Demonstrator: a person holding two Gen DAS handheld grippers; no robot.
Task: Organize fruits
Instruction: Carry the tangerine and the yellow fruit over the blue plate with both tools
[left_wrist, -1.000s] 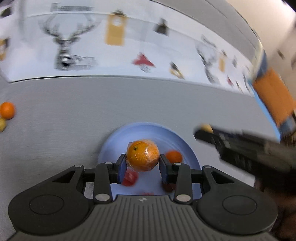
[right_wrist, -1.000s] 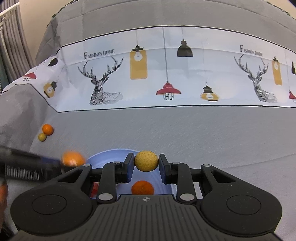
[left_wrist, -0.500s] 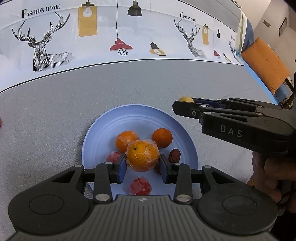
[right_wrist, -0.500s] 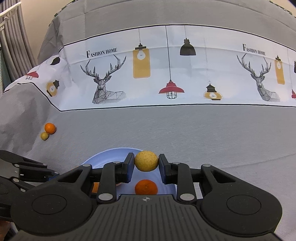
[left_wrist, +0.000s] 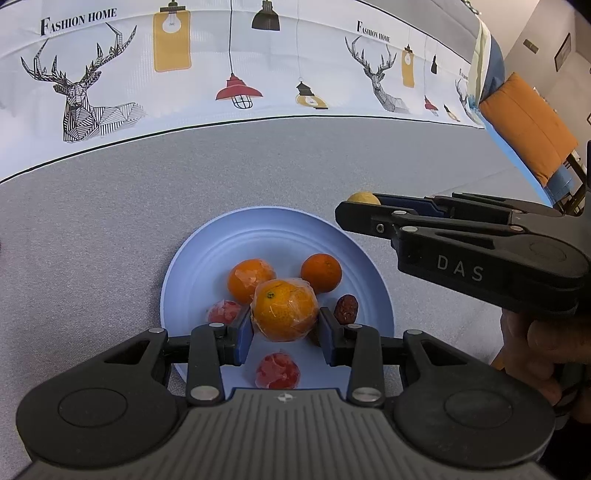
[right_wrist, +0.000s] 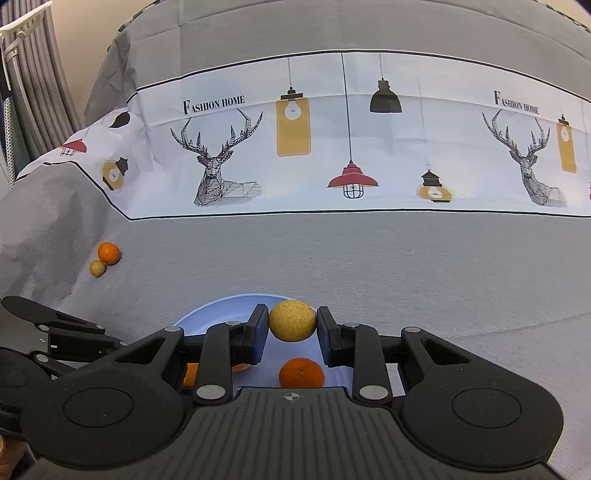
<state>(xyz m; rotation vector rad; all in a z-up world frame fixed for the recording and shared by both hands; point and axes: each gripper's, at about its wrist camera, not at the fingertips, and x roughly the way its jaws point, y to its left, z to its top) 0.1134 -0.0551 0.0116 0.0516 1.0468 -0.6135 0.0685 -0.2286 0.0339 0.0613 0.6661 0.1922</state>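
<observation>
While both loads hang over the plate: nothing released yet.
Left gripper (left_wrist: 285, 334): jaws clamped on wrapped orange (left_wrist: 284, 309), held above near half of plate (left_wrist: 192, 258).
Right gripper (right_wrist: 291, 334): jaws clamped on yellow ball fruit (right_wrist: 292, 320), over plate's far-right rim; same fruit peeks past the jaw tips in left view.
Done: plate already carries second wrapped orange (left_wrist: 251, 278), bare mandarin (left_wrist: 320, 272), two wrapped red fruits (left_wrist: 277, 371) (left_wrist: 224, 312), dark wrinkled date (left_wrist: 346, 308).
Left: drop both held pieces; then stray mandarin (right_wrist: 109, 253) and small yellow fruit (right_wrist: 97, 268), touching each other, well apart from plate at far left of grey cloth (right_wrist: 406, 258).
Progress, judged: past halfway, two in transit, two still to fetch.
Materials: plate pale blue, glossy, concentric ridges, likely plastic. Wrapped fruit in crinkly clear film, probably slippery under pads. Yellow fruit matte, speckled, near-spherical. Mandarin smooth, dimpled. Date shrivelled, oblong.
Surface: fine-weave grey cloth with white printed band (deer, lamps); soft, so round fruit likely stays put.
Risk: round pieces could roll on ridged plate into the pile.
</observation>
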